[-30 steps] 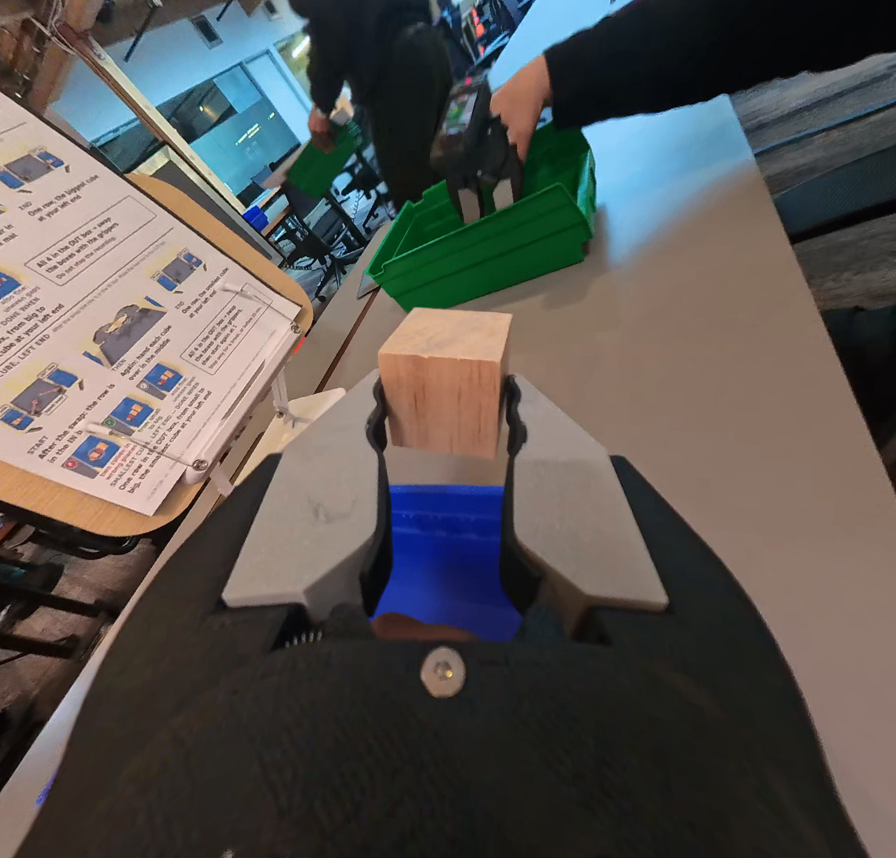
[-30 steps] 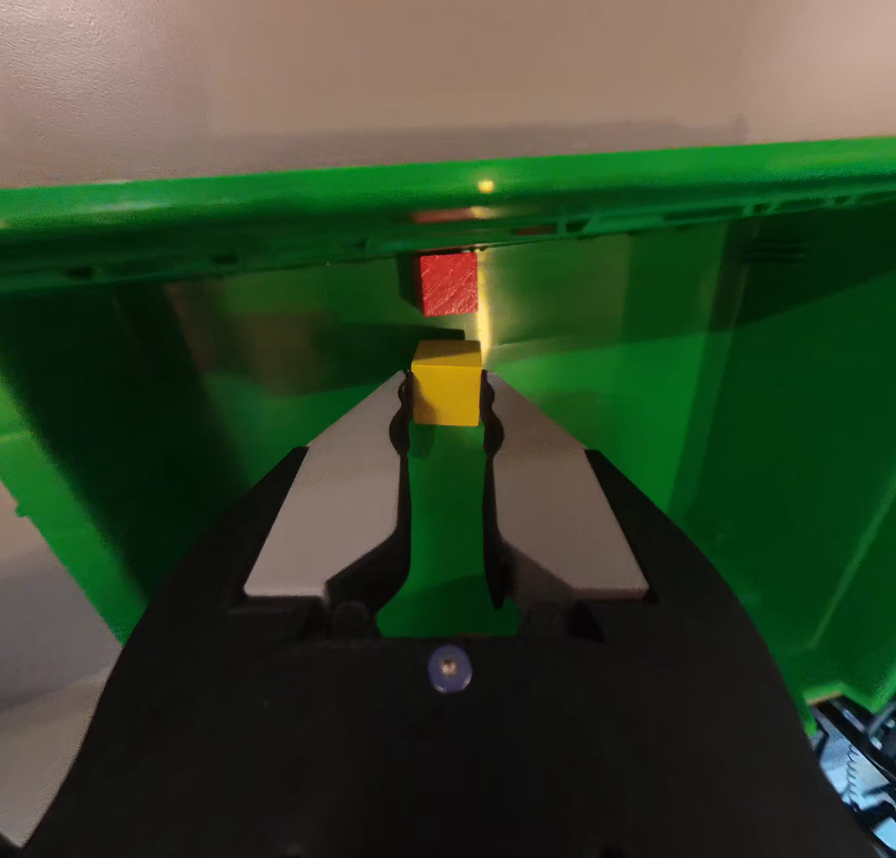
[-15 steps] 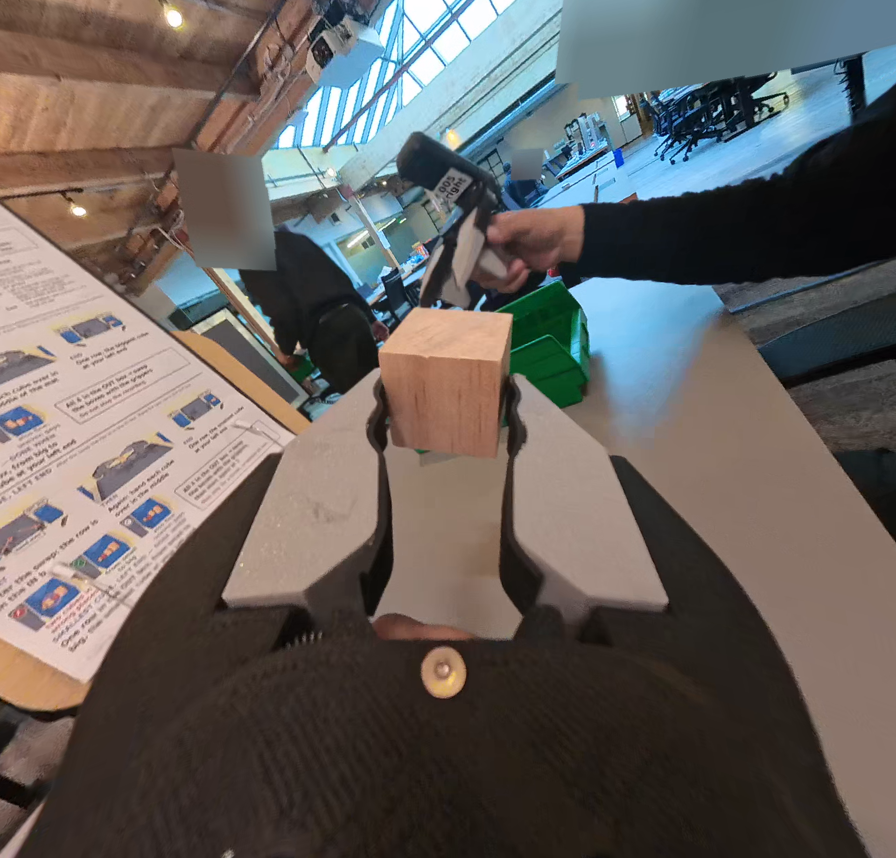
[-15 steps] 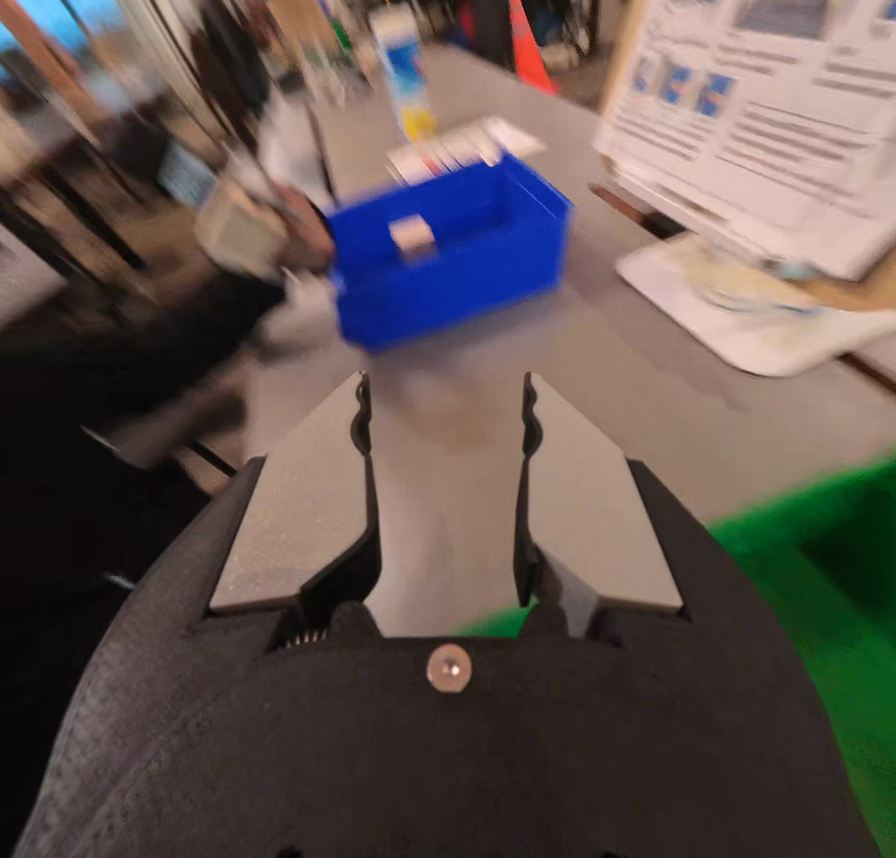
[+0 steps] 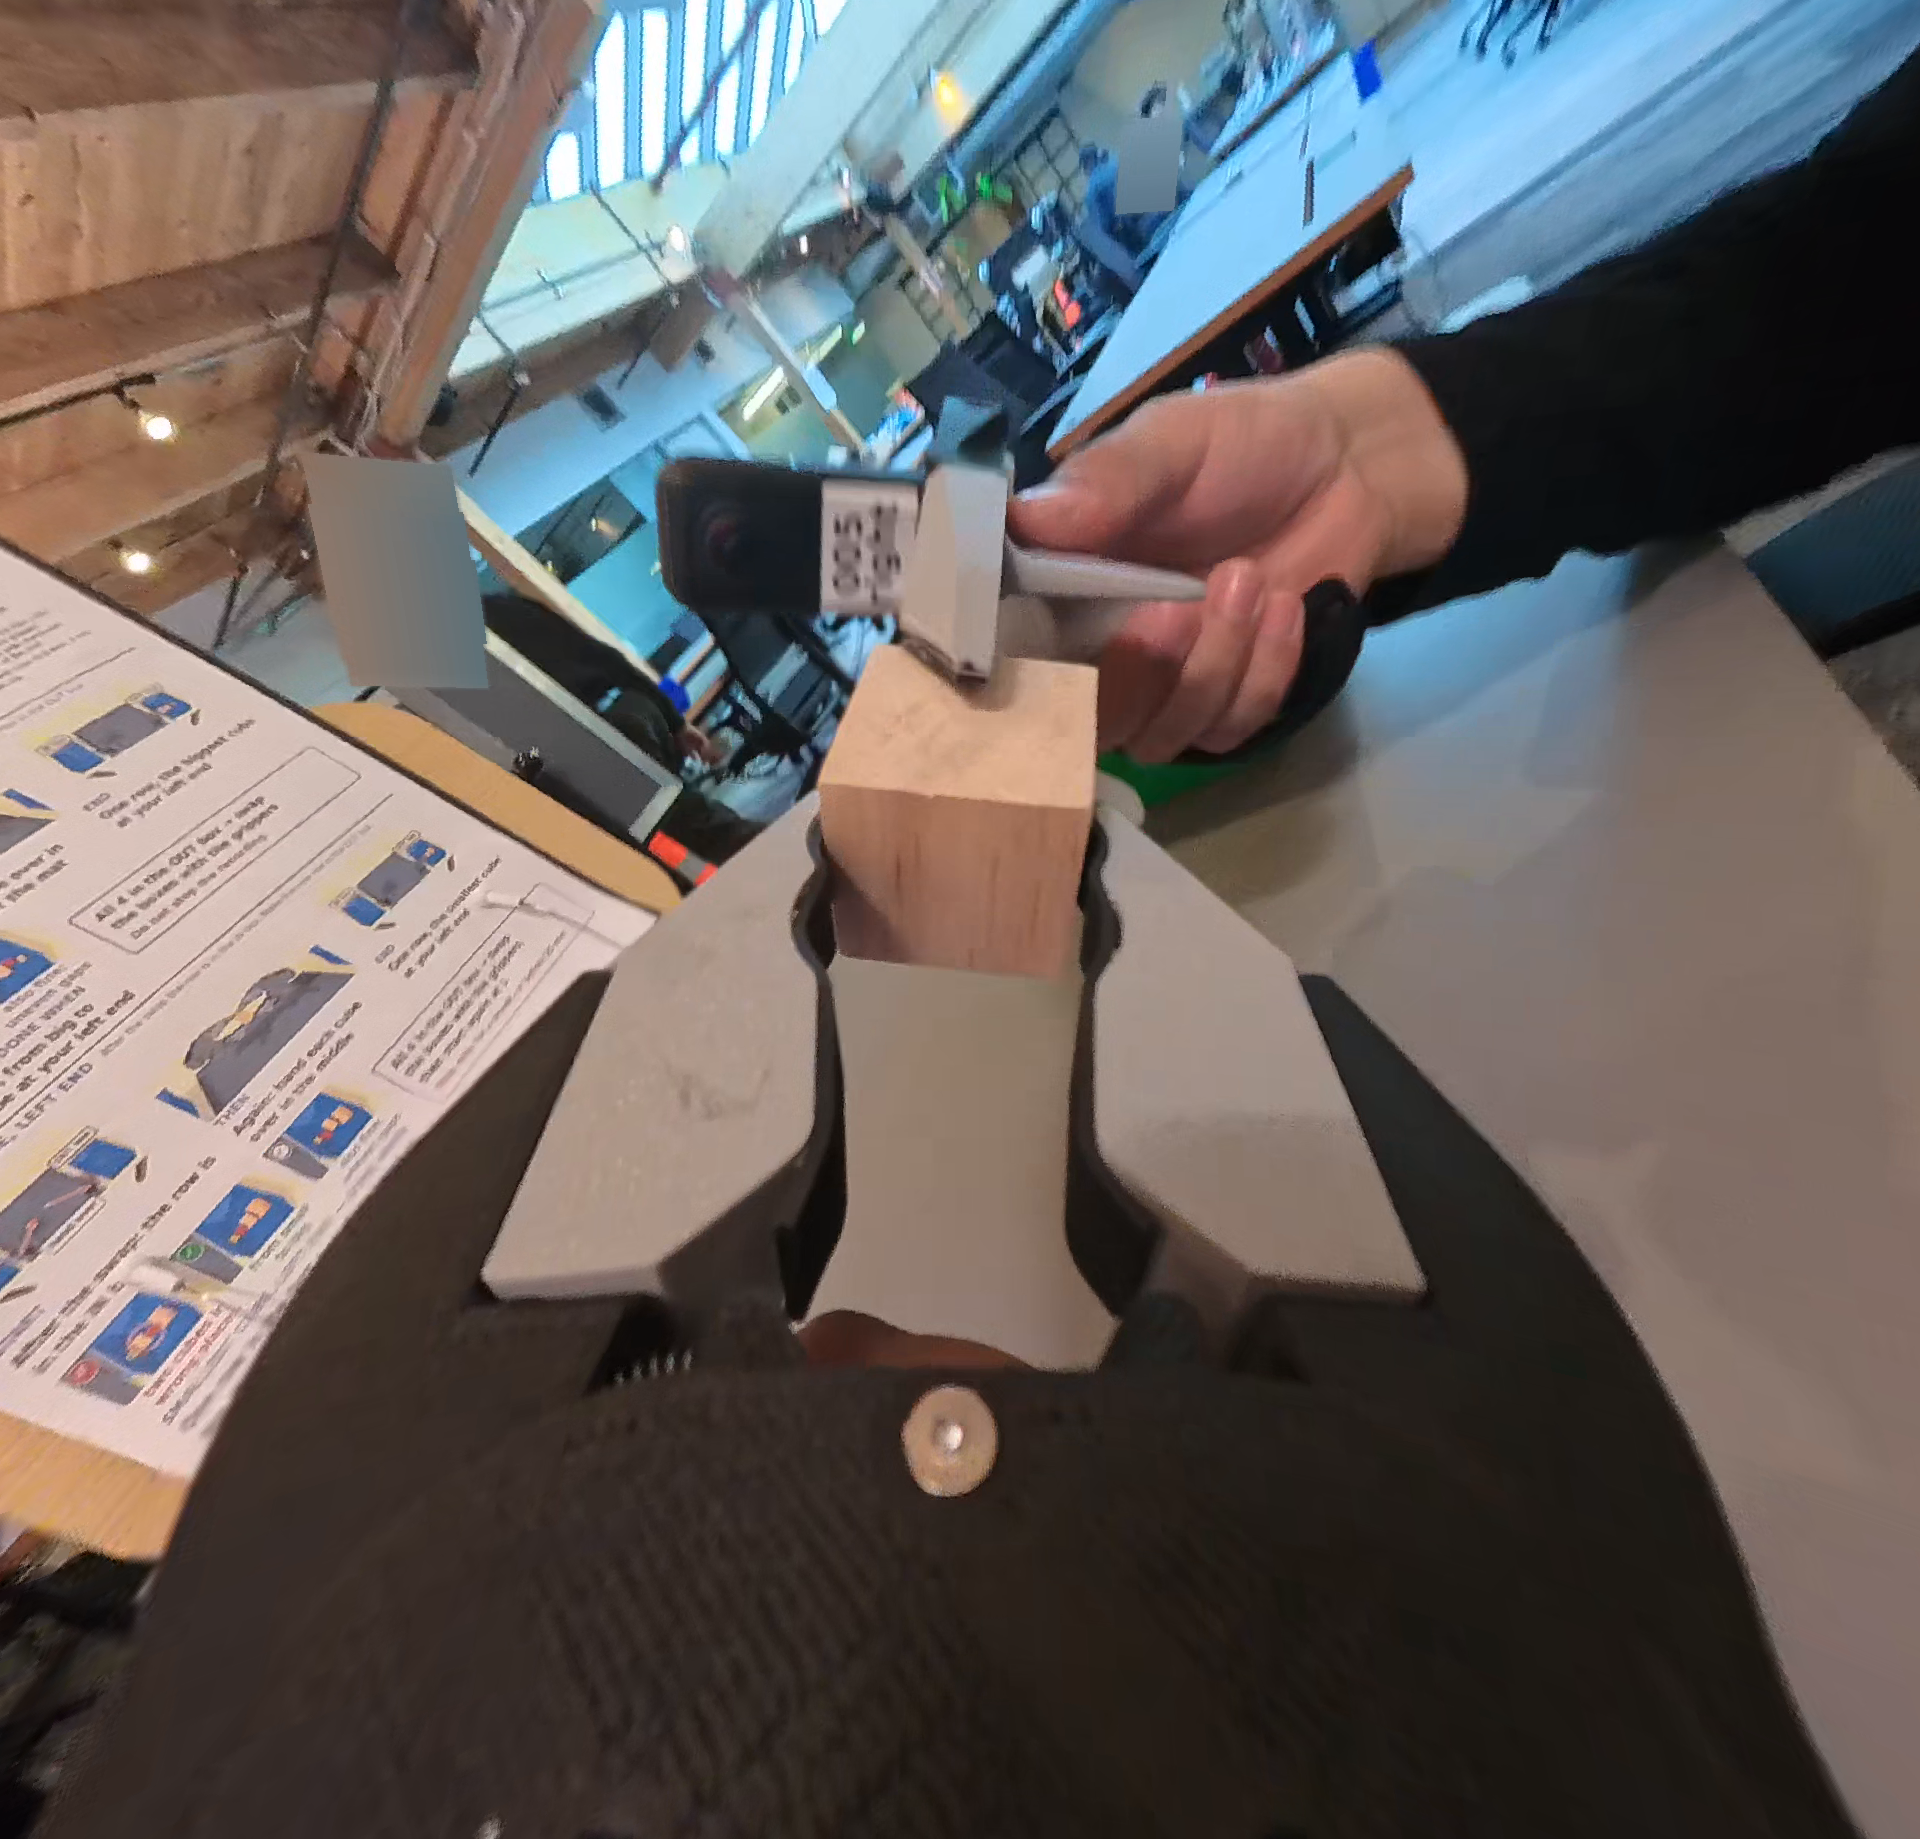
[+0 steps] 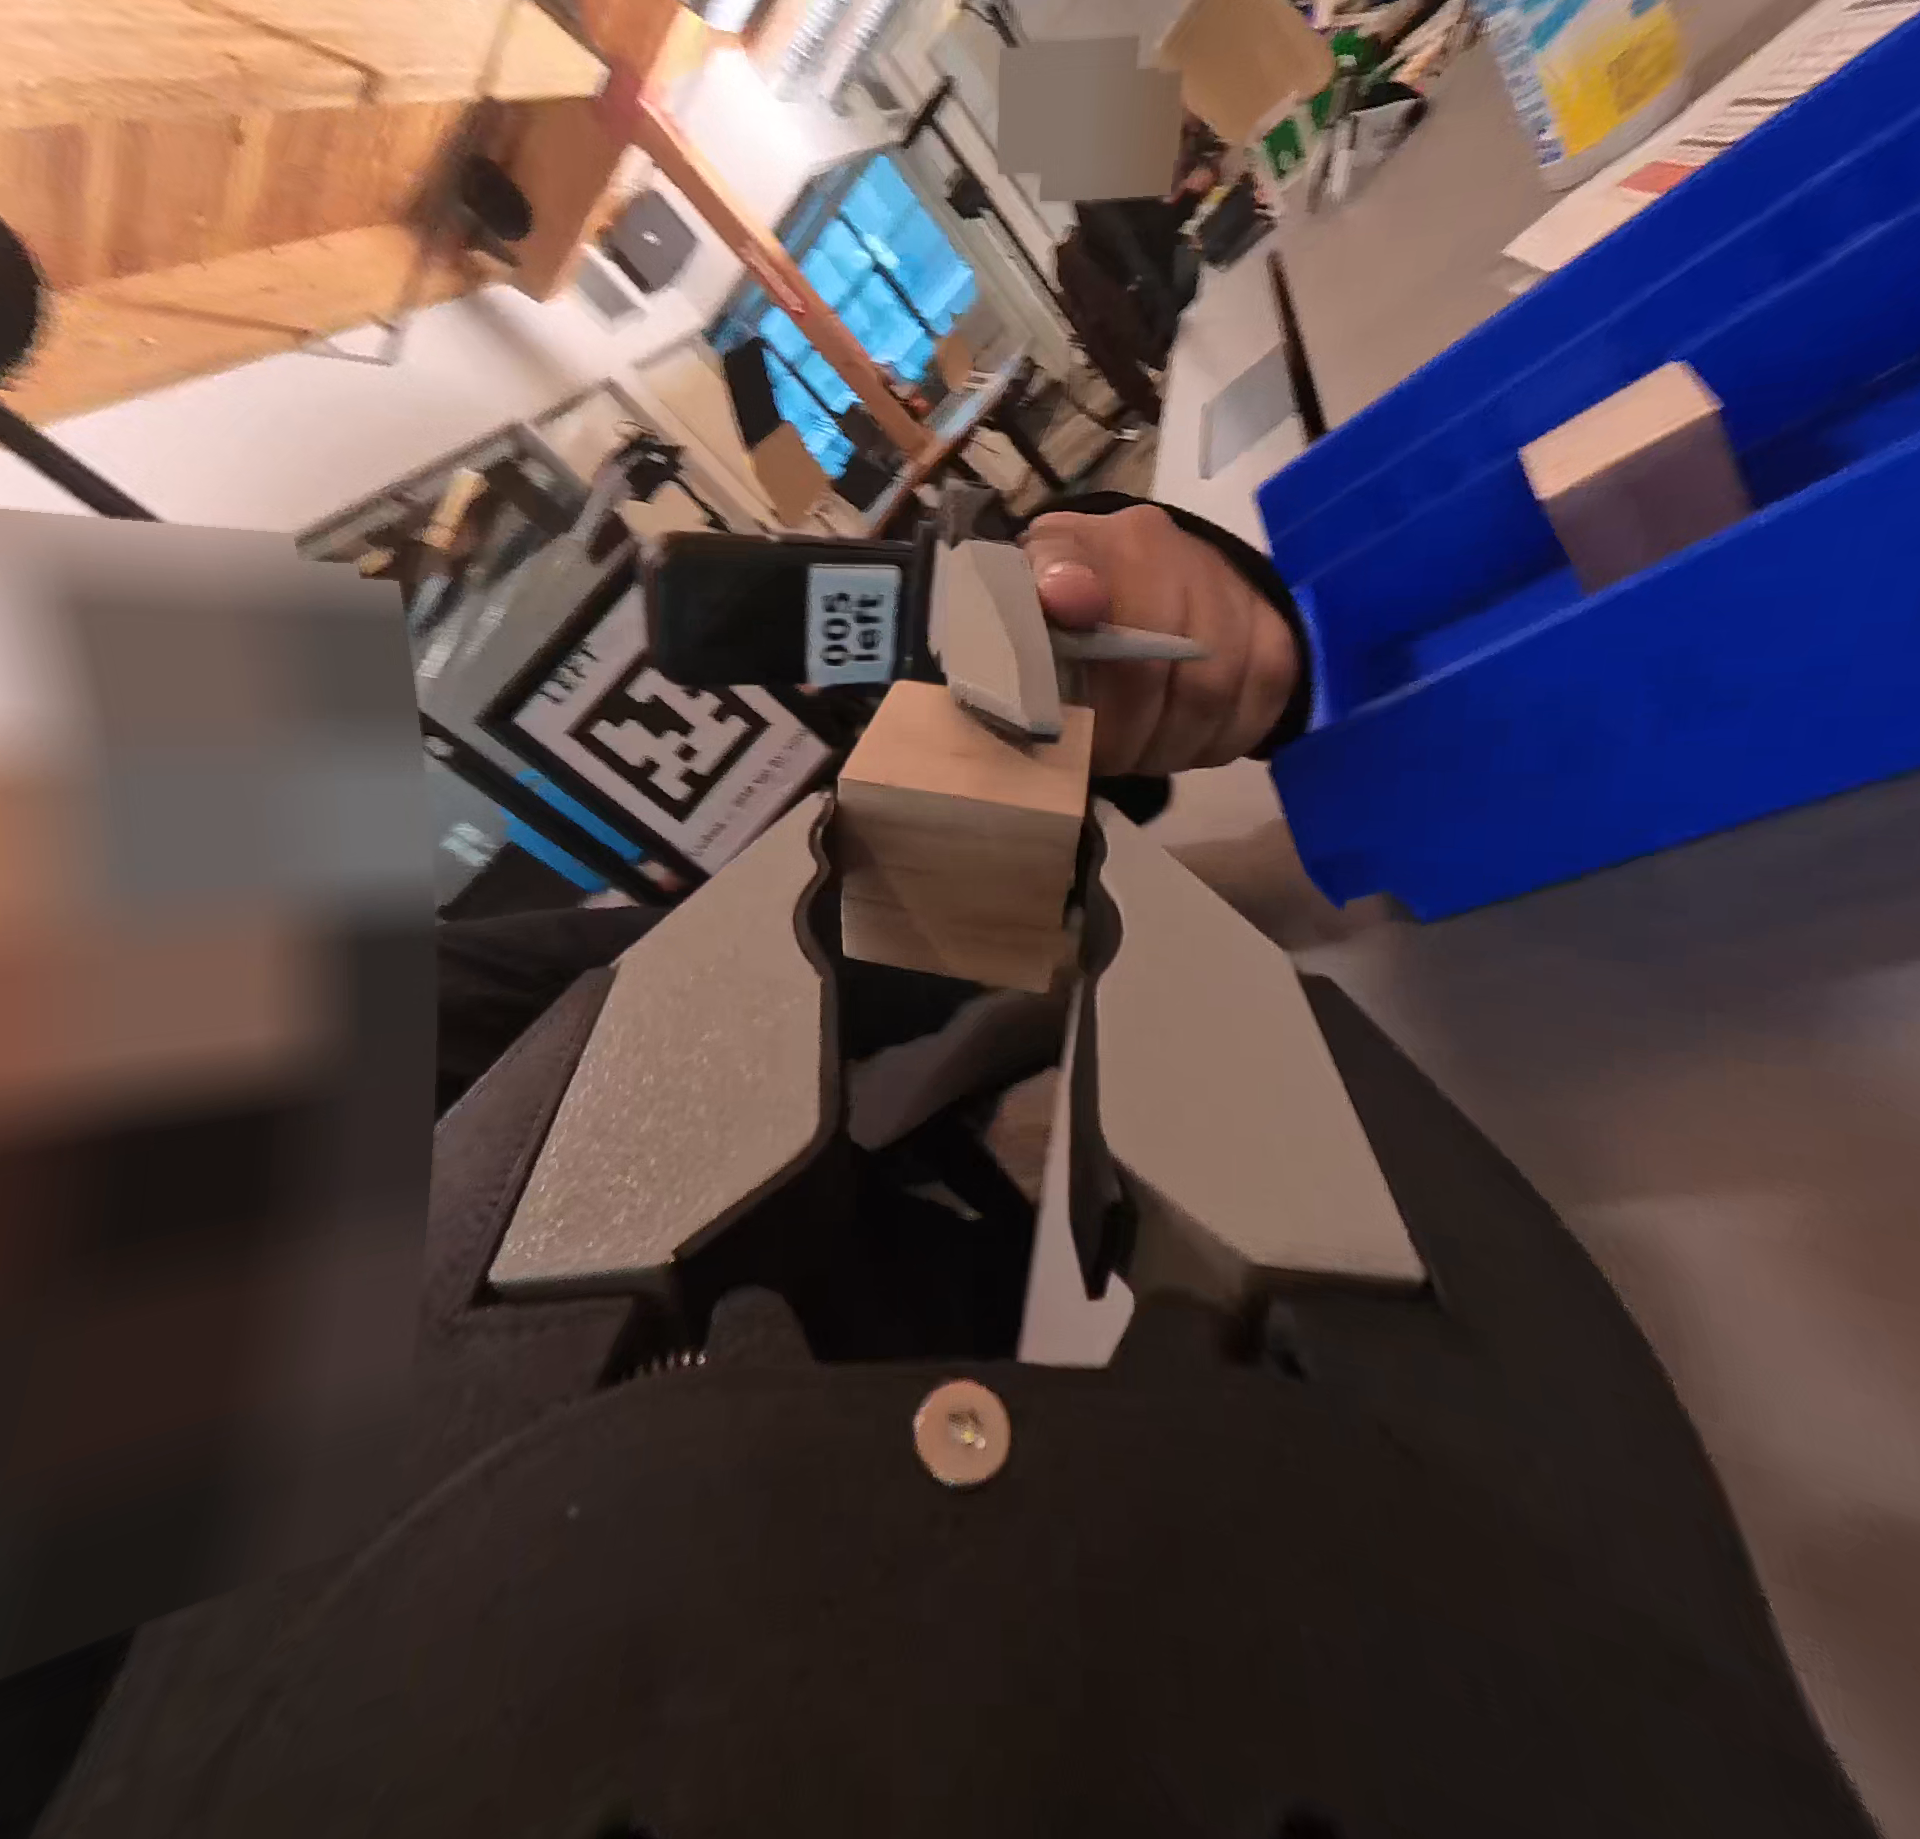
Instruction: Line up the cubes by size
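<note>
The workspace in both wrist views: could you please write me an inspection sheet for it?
Surface: grey table, bare where visible.
Job's things: wooden cube held in the air between both grippers; second wooden cube lying in the blue bin; a sliver of a green bin behind the held cube.
Clutter: nothing seen.
Grippers: left gripper shut on the wooden cube's sides; right gripper appears closed on the same cube, turned crosswise to the left one.
Cables: nothing seen.
Surroundings: illustrated instruction sheet on a tilted board to the left; black-and-white marker board; an open, blurred workshop hall with people beyond.
</note>
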`<state>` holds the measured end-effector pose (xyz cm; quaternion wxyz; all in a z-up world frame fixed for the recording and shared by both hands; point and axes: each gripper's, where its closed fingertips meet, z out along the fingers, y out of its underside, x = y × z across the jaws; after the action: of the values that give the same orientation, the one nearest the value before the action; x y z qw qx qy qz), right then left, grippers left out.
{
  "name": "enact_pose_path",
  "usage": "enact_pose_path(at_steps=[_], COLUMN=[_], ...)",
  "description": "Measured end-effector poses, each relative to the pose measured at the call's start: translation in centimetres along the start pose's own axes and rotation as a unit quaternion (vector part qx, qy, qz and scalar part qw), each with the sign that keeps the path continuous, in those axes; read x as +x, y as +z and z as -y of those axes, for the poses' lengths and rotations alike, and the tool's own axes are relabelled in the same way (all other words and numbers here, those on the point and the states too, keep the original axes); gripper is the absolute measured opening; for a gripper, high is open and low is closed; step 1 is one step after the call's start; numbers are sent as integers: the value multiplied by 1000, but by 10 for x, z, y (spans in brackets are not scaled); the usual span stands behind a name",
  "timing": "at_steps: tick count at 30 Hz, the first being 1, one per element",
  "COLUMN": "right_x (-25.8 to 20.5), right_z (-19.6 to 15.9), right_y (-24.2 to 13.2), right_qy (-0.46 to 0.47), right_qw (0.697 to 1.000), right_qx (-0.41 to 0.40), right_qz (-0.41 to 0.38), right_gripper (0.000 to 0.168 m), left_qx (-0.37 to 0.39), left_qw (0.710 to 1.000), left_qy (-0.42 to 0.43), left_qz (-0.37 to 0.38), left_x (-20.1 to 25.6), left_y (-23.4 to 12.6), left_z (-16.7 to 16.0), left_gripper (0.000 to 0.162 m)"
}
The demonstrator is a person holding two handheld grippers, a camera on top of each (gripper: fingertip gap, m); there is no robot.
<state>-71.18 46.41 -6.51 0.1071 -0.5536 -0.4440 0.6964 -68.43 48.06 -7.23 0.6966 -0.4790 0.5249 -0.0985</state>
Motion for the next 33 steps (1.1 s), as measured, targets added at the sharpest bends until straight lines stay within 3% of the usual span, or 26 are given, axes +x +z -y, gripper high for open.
enact_pose_path(at_steps=[1,5,8,11,17,21,24,28,31,33], right_x=[3,2,0,1,26,44,55,77,97,112], right_z=[-1,6,20,26,17,-2,-18,-46,-69,-77], right_y=[-2,-23,-65,-119,-229,-282,-310,-338,-349,-357], right_qy=[-17,-72,-112,-153,-193,-170,-150,-140,-140,-155], right_qw=[1000,994,983,964,905,880,870,846,818,786], right_qx=[-6,5,27,21,-57,-119,-162,-252,-336,-388], right_qz=[-25,-87,-142,-215,-376,-427,-440,-448,-446,-456], right_gripper=[42,42,42,42,43,43,43,43,43,43], left_qx=[-16,-56,-100,-199,-454,-597,-658,-680,-677,-673], left_qw=[1000,998,994,979,881,778,716,686,685,687], left_qy=[9,34,32,40,35,41,38,33,42,43], left_qz=[3,11,3,-25,-128,-191,-229,-255,-266,-272], left_x=[0,-8,-26,-46,-65,-71,-72,-71,-70,-70], left_y=[1,-7,-34,-71,-142,-185,-209,-216,-213,-212], left_z=[-5,-10,-21,-56,-156,-224,-257,-275,-281,-281], left_gripper=[44,38,39,38,60,80,85,85,66,66])
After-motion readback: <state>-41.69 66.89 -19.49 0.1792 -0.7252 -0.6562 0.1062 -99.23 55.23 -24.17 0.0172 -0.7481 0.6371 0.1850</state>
